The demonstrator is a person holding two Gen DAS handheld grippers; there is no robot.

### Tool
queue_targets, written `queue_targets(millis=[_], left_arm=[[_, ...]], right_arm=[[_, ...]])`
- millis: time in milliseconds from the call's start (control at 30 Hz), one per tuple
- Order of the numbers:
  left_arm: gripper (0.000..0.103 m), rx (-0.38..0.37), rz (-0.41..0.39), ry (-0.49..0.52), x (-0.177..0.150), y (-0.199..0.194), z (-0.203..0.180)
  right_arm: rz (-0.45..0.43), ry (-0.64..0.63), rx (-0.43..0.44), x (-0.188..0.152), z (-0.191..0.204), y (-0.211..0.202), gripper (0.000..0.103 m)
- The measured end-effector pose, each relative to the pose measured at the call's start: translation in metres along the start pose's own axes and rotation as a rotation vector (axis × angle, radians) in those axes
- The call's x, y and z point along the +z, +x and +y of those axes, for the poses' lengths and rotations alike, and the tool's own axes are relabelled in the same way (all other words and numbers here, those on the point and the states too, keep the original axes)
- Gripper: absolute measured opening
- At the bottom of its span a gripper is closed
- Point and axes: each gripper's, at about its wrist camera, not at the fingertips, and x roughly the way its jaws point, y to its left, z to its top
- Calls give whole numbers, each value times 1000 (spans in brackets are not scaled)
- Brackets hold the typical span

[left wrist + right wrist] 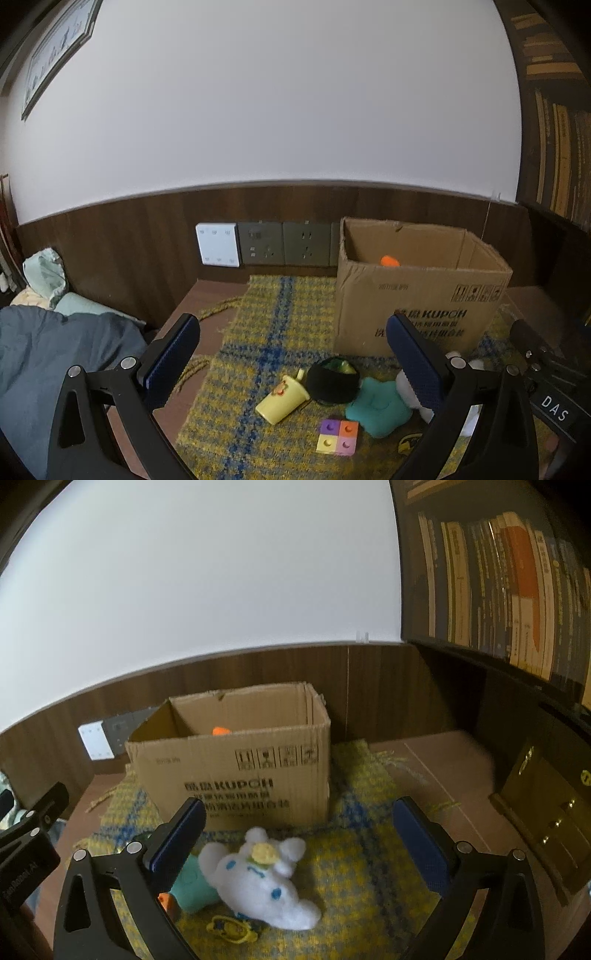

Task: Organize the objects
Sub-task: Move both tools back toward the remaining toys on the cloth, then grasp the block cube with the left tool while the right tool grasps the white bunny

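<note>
One item is in the cardboard box (421,295) so far: something orange (390,260) showing just over the near wall. I can't tell what it is, or whether anything lies under it. Everything else is out on the yellow-and-blue plaid cloth (266,332) on the counter, so you're early in the job.

Left to clear, near side of the box:
- yellow cup (282,400), tipped on its side, left of the group
- black pouch (334,382) with something green inside, just right of the cup
- teal star cushion (378,406), touching the pouch on its right
- four-colour block (338,436), nearest to you, just in front of the cushion
- white plush toy (258,880) with blue eyes, lying on its side against the cushion's right edge
- small yellow-and-blue charm (232,928), just beside the plush on its near side

Your left gripper (291,363) is spread wide with nothing in it; cup and pouch sit in the gap between its fingers but below and beyond them, no contact. Your right gripper (299,843) is also wide apart and empty, with the plush framed between the fingers, closer to the left one, and not touched.

My read: the plush is the natural next pick for your right side, and the cup or pouch for your left. The box mouth is open and close behind both, so drops should be short.
</note>
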Motion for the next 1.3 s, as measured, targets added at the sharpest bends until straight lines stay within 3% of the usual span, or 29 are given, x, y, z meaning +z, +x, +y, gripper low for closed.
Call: queue_targets(millis=[800, 1300], left_arm=[[103, 52, 154, -6, -54, 46, 19], [103, 30, 246, -2, -70, 80, 17]], right_arm=[[175, -57, 10, -44, 28, 48, 102], [294, -74, 10, -55, 36, 87, 102]])
